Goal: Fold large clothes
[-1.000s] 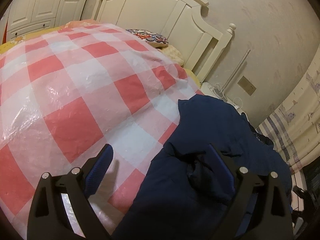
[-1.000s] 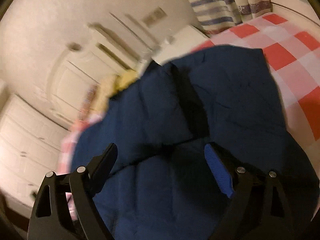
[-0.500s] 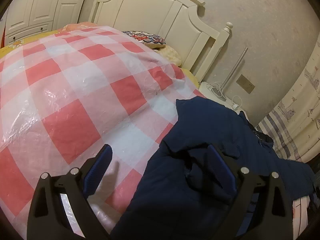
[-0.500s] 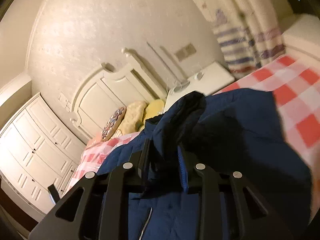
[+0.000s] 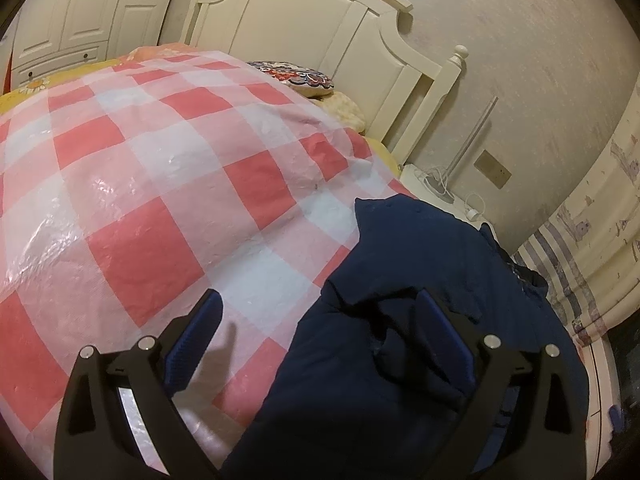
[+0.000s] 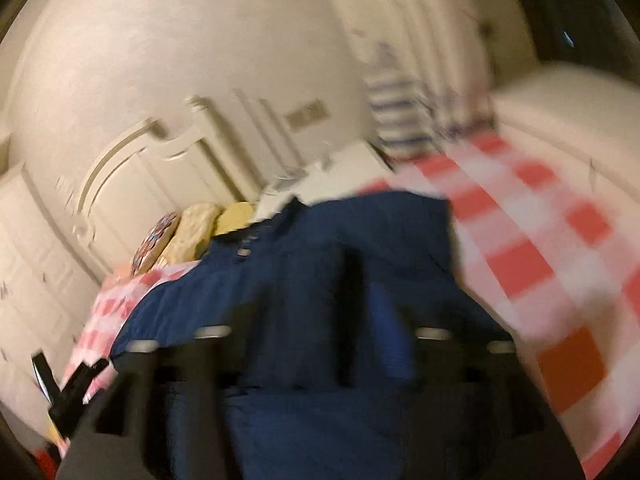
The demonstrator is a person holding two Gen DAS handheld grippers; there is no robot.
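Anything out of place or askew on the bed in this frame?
Only the navy jacket: it lies bunched and creased at the edge of the checked cover, part trailing off the side, not yet flat for folding. Nothing spilled or damaged. The right wrist view is motion-blurred.

Jacket (image 5: 420, 264) lies on bedcover (image 5: 168, 184), below headboard (image 5: 320, 28).

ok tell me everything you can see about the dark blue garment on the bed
The dark blue garment is a large, quilted-looking piece, maybe a padded jacket, lying rumpled in thick folds on the red-and-white checked cover near the bed's edge. A few small snaps show near its far end. The left tongs stand open, one finger over the cloth, the other over the cover. The right tongs are opening above it, blurred.
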